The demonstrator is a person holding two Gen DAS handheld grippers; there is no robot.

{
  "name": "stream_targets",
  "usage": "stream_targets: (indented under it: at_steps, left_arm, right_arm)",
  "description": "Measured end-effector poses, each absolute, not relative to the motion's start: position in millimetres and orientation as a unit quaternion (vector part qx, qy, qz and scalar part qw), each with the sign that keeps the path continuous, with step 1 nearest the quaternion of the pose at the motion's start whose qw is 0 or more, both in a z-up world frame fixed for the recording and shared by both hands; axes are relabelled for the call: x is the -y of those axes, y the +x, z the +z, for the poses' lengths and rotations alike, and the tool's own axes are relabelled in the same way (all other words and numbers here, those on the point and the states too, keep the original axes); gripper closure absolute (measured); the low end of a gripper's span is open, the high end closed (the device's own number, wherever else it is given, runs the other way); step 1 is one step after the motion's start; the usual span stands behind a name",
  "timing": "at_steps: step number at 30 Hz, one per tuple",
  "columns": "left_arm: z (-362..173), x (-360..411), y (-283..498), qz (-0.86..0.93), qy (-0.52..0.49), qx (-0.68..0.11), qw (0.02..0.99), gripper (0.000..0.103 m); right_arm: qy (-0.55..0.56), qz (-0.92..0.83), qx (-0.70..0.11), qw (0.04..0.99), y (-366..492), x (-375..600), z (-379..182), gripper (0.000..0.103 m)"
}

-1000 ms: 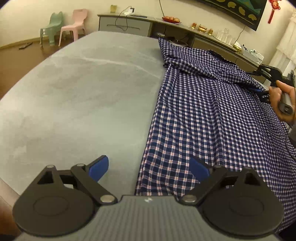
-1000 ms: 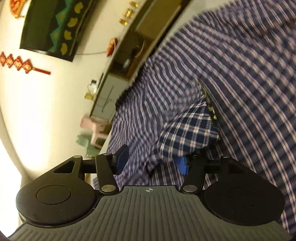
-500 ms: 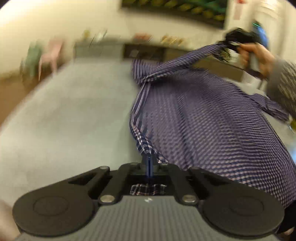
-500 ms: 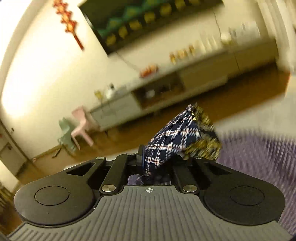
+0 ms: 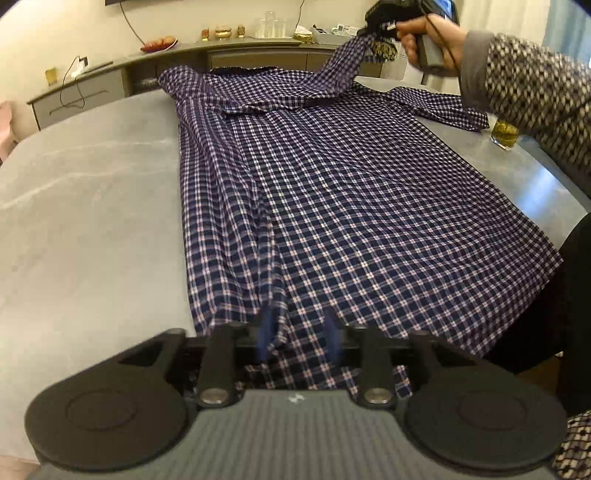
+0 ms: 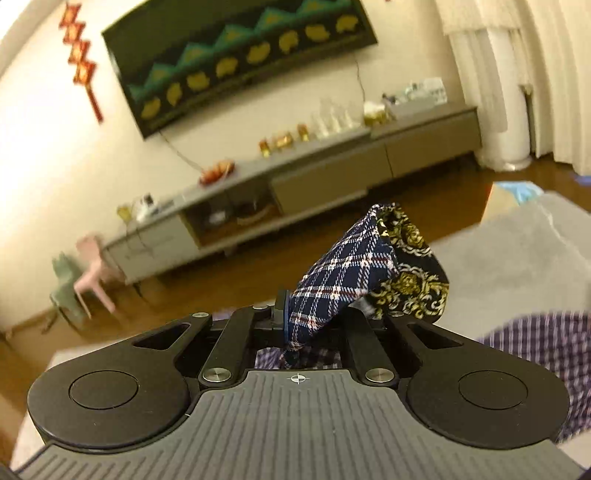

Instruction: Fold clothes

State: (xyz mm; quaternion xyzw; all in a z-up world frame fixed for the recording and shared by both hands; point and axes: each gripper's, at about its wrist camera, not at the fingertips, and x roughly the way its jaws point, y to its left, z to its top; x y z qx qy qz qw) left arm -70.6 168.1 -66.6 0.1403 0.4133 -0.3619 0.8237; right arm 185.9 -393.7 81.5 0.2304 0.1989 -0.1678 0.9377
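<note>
Checked shirt (image 5: 332,192) lay spread lengthwise on grey worktop (image 5: 92,206), hem end nearest the left-wrist camera, collar end toward the far sideboard (image 5: 255,51). Left side of the body was already doubled inward along a long crease; one sleeve (image 5: 439,105) trailed off to the right, near a glass (image 5: 504,133) on the worktop edge.

Left claw (image 5: 297,334): fingers narrowly parted, hem cloth running between the blue pads (image 5: 264,332); blur made it unclear whether the cloth was truly pinched or just lying in the gap, so grip state cannot be told. Right claw (image 6: 286,317): clamped on the collar region, a wad of check fabric plus gold-patterned lining (image 6: 410,269) bulging past the tips. In the left-wrist view the same claw, w/ the person's hand (image 5: 432,35) on its grip, held that end raised above the worktop, cloth rising to it in a taut strip.

Handling (judgement): thin woven cotton, light, limp, non-fragile; sags wherever unsupported and creases readily, but weave gives enough friction not to slip from rubber pads. Best holds appear to be reinforced zones, i.e. collar, hem, cuff, shoulder seam; pinching mid-panel would bunch it. Two-ended tension, approx. as shown, should keep the panel flat while it is laid or turned.
</note>
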Motion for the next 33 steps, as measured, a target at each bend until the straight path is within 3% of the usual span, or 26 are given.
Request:
stream_targets:
  at_steps: [5, 7, 9, 12, 15, 20, 22, 23, 24, 26, 30, 32, 33]
  left_arm:
    - [-44.5, -186.3, -63.9, -0.402, 0.102, -0.414, 0.81, 0.053]
    - [-33.4, -199.4, -56.5, -0.41, 0.072, -0.406, 0.814, 0.042]
    - [-30.5, -210.4, -53.0, -0.407, 0.051, -0.402, 0.819, 0.036]
    - [-46.2, -203.8, -55.6, -0.399, 0.072, -0.422, 0.811, 0.038]
    - [-68.4, -186.9, -66.7, -0.396, 0.125, -0.441, 0.796, 0.048]
    - [-58.6, -192.1, -95.0, -0.455, 0.156, -0.421, 0.769, 0.05]
    - [-48.6, -203.0, -96.3, -0.459, 0.142, -0.404, 0.779, 0.048]
    - [-44.6, -210.0, -95.2, -0.445, 0.142, -0.394, 0.792, 0.046]
    - [-42.9, -216.6, -92.5, -0.423, 0.142, -0.386, 0.807, 0.039]
    - [-44.4, -219.7, -84.4, -0.392, 0.149, -0.378, 0.826, 0.029]
    - [-58.5, -199.1, -74.6, -0.366, 0.209, -0.369, 0.828, 0.028]
    - [-69.0, -185.0, -78.8, -0.371, 0.26, -0.366, 0.813, 0.032]
    - [-73.6, -179.5, -81.4, -0.373, 0.282, -0.365, 0.805, 0.044]
  right_arm:
    - [0.223, -0.161, -0.186, 0.943, 176.6, 379.2, 68.5, 0.102]
    - [0.212, -0.15, -0.168, 0.951, 167.6, 370.1, 78.1, 0.102]
    - [0.203, -0.142, -0.164, 0.955, 169.2, 360.1, 87.1, 0.101]
    - [0.19, -0.129, -0.161, 0.96, 174.6, 345.5, 99.7, 0.099]
    - [0.176, -0.122, -0.162, 0.963, 179.7, 332.0, 109.2, 0.093]
    - [0.155, -0.122, -0.258, 0.946, 182.4, 332.5, 72.4, 0.086]
    - [0.17, -0.1, -0.319, 0.927, 175.1, 333.4, 50.1, 0.073]
    - [0.176, -0.089, -0.348, 0.916, 171.5, 333.8, 38.9, 0.06]
    - [0.196, -0.076, -0.367, 0.906, 162.7, 332.9, 29.4, 0.056]
    - [0.247, -0.025, -0.385, 0.889, 134.5, 316.4, 15.7, 0.054]
    - [0.282, 0.126, -0.431, 0.848, 92.6, 237.1, -7.2, 0.054]
    - [0.294, 0.196, -0.45, 0.82, 78.5, 191.3, -17.6, 0.054]
    - [0.305, 0.222, -0.458, 0.805, 72.4, 172.8, -23.8, 0.054]
